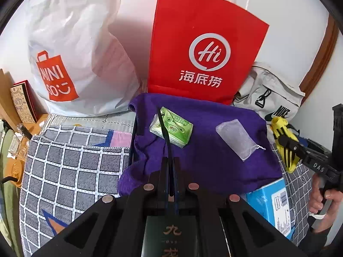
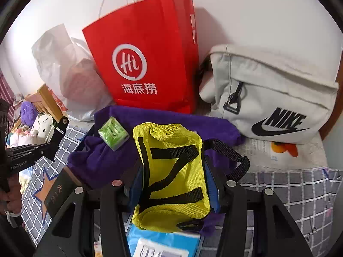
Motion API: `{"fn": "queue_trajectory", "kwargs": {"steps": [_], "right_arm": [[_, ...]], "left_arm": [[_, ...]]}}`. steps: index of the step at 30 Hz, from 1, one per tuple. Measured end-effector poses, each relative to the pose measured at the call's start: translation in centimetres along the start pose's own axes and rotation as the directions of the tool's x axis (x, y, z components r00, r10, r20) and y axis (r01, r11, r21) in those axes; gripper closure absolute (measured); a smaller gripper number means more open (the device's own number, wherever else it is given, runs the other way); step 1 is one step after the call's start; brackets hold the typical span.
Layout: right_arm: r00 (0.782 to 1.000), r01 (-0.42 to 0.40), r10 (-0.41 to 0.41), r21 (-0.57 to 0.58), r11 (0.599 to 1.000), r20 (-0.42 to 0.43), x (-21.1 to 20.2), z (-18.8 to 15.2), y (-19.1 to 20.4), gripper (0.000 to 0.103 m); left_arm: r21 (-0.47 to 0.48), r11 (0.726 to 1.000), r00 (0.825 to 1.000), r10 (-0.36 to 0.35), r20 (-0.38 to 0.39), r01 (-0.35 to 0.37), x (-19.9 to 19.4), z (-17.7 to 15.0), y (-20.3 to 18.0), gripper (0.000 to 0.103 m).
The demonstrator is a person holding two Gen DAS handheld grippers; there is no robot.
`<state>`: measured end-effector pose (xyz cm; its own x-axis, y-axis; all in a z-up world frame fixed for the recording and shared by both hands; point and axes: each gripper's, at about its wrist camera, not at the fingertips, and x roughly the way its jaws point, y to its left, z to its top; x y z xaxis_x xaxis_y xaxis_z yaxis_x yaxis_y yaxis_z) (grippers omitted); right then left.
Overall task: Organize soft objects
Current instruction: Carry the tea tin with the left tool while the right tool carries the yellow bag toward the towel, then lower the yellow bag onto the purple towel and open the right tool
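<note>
The yellow mesh pouch (image 2: 171, 177), crossed by black straps, sits clamped between the right gripper (image 2: 173, 184) fingers, which stand about half open against its two sides, above a purple cloth (image 1: 205, 156) spread over a checked bedspread (image 1: 70, 167). On the cloth lie a green tissue pack (image 1: 171, 129) and a small clear sachet (image 1: 235, 138), both well apart from the pouch. The left gripper (image 1: 170, 167) has its fingers pressed fully together on thin black cords of a dark paper bag (image 1: 169, 233) hanging under it. Behind stand a red paper bag (image 1: 205, 42), a white plastic bag (image 1: 81, 49) and a grey Nike bag (image 2: 274, 94).
</note>
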<state>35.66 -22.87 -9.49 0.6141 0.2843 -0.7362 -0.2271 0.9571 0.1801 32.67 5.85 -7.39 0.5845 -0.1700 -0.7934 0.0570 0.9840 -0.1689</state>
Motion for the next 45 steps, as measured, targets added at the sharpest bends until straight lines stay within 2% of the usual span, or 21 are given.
{"fn": "queue_trajectory", "kwargs": {"steps": [7, 15, 26, 35, 36, 37, 38, 39, 41, 45], "right_arm": [[0.995, -0.010, 0.010, 0.004, 1.000, -0.101, 4.1, -0.9, -0.7, 0.052], [0.989, -0.020, 0.020, 0.001, 1.000, -0.144, 6.0, -1.2, -0.8, 0.052], [0.979, -0.034, 0.035, 0.009, 0.999, -0.199, 8.2, -1.2, -0.8, 0.051], [0.974, -0.056, 0.065, 0.046, 0.997, -0.219, 8.9, -1.0, -1.2, 0.039], [0.972, -0.060, 0.070, 0.051, 0.997, -0.223, 8.9, -1.0, -1.2, 0.034], [0.973, -0.066, 0.075, 0.047, 0.997, -0.218, 8.7, -0.9, -1.2, 0.033], [0.975, -0.070, 0.077, 0.042, 0.997, -0.209, 8.4, -0.9, -1.2, 0.031], [0.978, -0.067, 0.073, 0.041, 0.997, -0.198, 8.1, -0.8, -1.0, 0.026], [0.980, -0.060, 0.066, 0.035, 0.998, -0.187, 7.5, -0.5, -0.8, 0.023], [0.986, -0.034, 0.033, -0.005, 0.999, -0.164, 5.7, -0.2, 0.2, 0.023]], "left_arm": [[-0.009, 1.000, 0.999, -0.020, -0.034, 0.020, 2.9, 0.7, 0.1, 0.099], [-0.036, 0.999, 0.993, -0.002, -0.116, -0.002, 6.6, 1.3, 0.7, 0.099], [-0.048, 0.999, 0.985, 0.015, -0.171, -0.024, 8.9, 0.9, 1.2, 0.099], [-0.057, 0.998, 0.978, -0.003, -0.206, -0.009, 9.7, 1.0, 1.0, 0.099], [-0.057, 0.998, 0.978, -0.004, -0.210, -0.008, 9.7, 1.0, 1.0, 0.097], [-0.058, 0.998, 0.977, -0.008, -0.215, -0.005, 9.8, 1.0, 1.0, 0.093], [-0.058, 0.998, 0.975, -0.007, -0.222, -0.006, 9.7, 1.0, 0.9, 0.078], [-0.056, 0.998, 0.976, 0.003, -0.219, -0.016, 9.5, 1.0, 0.9, 0.067], [-0.047, 0.998, 0.980, 0.019, -0.199, -0.029, 8.7, 1.0, 0.8, 0.059], [-0.044, 0.999, 0.984, 0.017, -0.177, -0.026, 6.7, 0.8, 0.9, 0.058]]}}
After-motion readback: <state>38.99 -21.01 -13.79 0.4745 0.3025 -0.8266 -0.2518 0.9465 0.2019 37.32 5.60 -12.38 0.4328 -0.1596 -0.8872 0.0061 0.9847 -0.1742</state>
